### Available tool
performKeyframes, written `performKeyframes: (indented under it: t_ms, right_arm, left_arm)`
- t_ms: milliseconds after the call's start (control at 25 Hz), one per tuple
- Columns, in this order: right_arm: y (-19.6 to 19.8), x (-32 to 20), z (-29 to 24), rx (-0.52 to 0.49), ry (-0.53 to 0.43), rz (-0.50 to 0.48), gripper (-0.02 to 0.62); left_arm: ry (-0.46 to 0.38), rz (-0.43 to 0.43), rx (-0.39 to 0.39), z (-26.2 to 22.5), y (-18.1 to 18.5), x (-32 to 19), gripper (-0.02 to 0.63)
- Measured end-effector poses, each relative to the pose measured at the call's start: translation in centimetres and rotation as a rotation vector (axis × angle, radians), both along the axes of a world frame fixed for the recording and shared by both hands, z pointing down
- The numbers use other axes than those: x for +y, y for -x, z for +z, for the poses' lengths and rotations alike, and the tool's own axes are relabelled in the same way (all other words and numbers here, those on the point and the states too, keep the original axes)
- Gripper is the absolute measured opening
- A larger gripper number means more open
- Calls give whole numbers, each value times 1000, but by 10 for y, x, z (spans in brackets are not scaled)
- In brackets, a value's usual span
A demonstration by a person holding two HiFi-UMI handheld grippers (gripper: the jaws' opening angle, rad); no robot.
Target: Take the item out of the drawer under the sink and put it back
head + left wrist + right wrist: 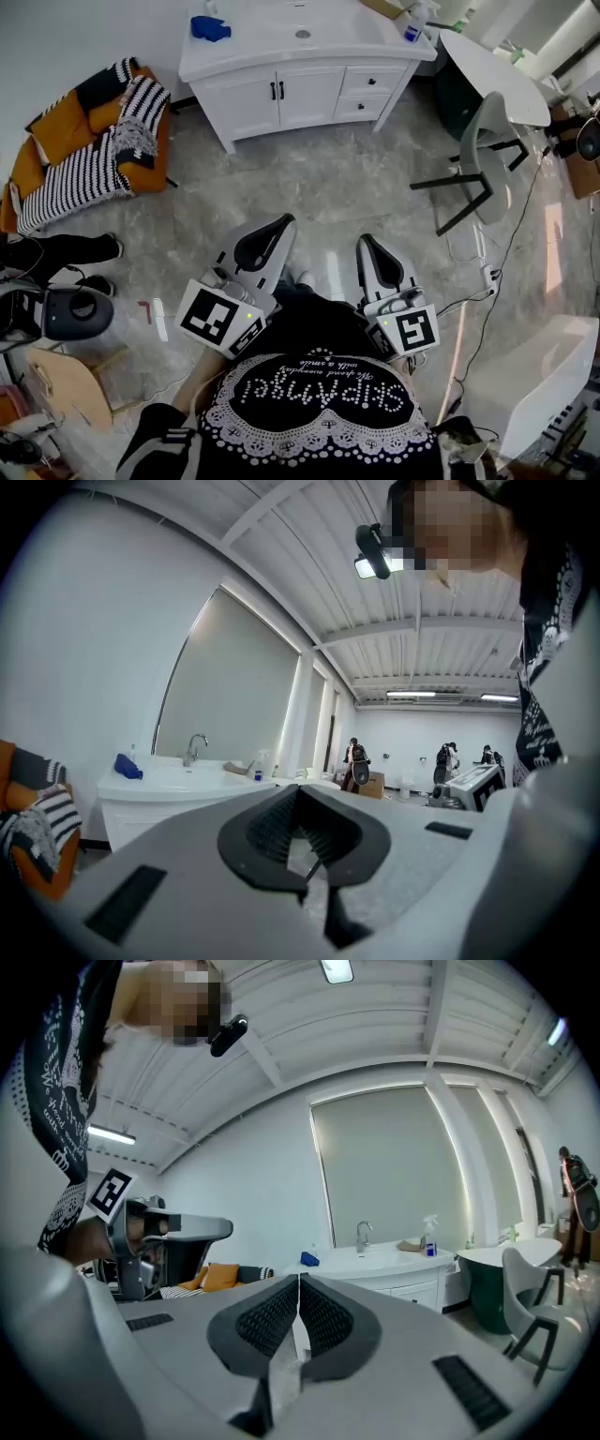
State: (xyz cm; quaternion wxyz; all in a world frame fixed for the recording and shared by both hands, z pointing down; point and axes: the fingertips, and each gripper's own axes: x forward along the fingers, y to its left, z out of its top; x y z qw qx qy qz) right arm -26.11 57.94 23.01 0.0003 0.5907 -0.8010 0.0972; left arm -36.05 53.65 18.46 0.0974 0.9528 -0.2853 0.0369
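The white sink cabinet (281,94) stands against the far wall, a few steps away, with its doors and its two small drawers (367,92) closed. No item from the drawer is in sight. My left gripper (284,221) and right gripper (364,240) are held side by side in front of my chest, pointing toward the cabinet across bare floor. Both are shut, with nothing between the pads. In the left gripper view its jaws (298,787) meet at the tip, and the cabinet (159,794) lies far off to the left. The right gripper (299,1279) shows the cabinet (394,1274) just beyond its tip.
A blue cloth (210,28) and a spray bottle (412,23) sit on the countertop. An orange sofa with striped cushions (84,141) is at the left. A grey chair (487,155) and white table (492,70) are at the right, with cables (487,281) on the floor.
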Motion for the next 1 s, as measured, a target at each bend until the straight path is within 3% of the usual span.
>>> performKeyframes:
  t_ms: [480,1000]
  right_arm:
    - [-16,3,1,-54,-42,24,20]
    - [-42,-54,6,-30,22,66,20]
  left_arm:
    - [57,38,-11,17,-11,3,5]
    - [91,113,26,19,-53,-71,5]
